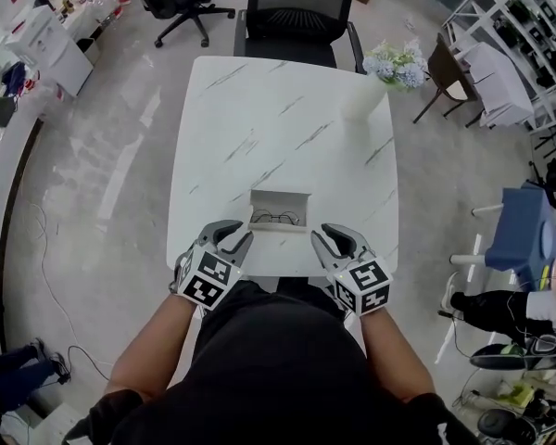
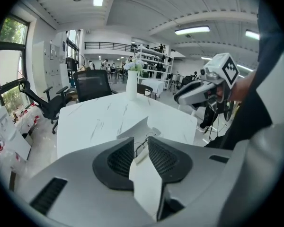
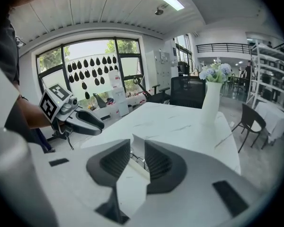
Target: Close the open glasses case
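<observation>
Glasses case point(image 1: 279, 210) open on bench point(image 1: 259, 109), lid upright, long axis left-right. Left tongs point(image 1: 241, 235) and right tongs point(image 1: 326, 236) flank case's near corners, equally near. Both narrowly parted, empty.

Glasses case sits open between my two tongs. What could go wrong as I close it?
1. The glasses lie loose inside the glasses case; a raised frame part could get pinched under the lid.
2. Neither the left gripper nor the right gripper steadies the case, so pushing the lid may slide it on the smooth table.
</observation>
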Tool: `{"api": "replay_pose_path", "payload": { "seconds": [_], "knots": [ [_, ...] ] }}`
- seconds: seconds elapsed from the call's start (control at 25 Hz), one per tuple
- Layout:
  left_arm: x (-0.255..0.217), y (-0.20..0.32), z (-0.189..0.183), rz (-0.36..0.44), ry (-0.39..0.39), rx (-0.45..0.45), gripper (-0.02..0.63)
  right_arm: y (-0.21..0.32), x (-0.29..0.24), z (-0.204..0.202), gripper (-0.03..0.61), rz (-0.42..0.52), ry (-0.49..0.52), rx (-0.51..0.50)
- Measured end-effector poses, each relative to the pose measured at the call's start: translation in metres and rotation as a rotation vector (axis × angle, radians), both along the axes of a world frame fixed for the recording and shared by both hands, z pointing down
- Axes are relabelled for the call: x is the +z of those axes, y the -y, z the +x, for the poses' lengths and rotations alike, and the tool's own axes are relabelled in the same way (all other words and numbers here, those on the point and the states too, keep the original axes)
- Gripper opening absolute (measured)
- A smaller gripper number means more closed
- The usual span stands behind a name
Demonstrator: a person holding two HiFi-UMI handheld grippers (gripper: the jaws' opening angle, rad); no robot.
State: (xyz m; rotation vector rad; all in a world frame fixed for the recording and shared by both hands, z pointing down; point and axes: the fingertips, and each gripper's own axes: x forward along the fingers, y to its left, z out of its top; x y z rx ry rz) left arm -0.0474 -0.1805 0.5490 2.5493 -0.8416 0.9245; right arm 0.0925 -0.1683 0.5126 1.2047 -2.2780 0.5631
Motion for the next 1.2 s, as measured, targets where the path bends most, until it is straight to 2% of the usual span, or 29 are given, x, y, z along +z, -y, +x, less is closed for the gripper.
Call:
{"api": "replay_pose_path", "payload": {
  "seconds": [0.08,0.24,0.36,0.64,1.2],
  "knots": [
    [0.015,-0.001,-0.001,-0.015,0.062,0.029,0.1,0.0,0.005,0.003,0.095,-0.018,-0.001,-0.006],
    [0.047,0.005,-0.003,0.02,0.228,0.12,0.1,0.003,0.019,0.008,0.095,-0.04,-0.012,-0.03],
    [0.069,0.007,-0.001,0.017,0.293,0.154,0.1,0.008,0.026,0.013,0.095,-0.046,-0.027,-0.047],
    [0.11,0.011,0.0,-0.053,0.352,0.165,0.1,0.016,0.03,0.011,0.095,-0.051,0.003,-0.07],
    [0.14,0.012,0.014,-0.098,0.402,0.215,0.098,0.021,0.047,0.022,0.095,-0.085,-0.005,-0.063]
  ]
}}
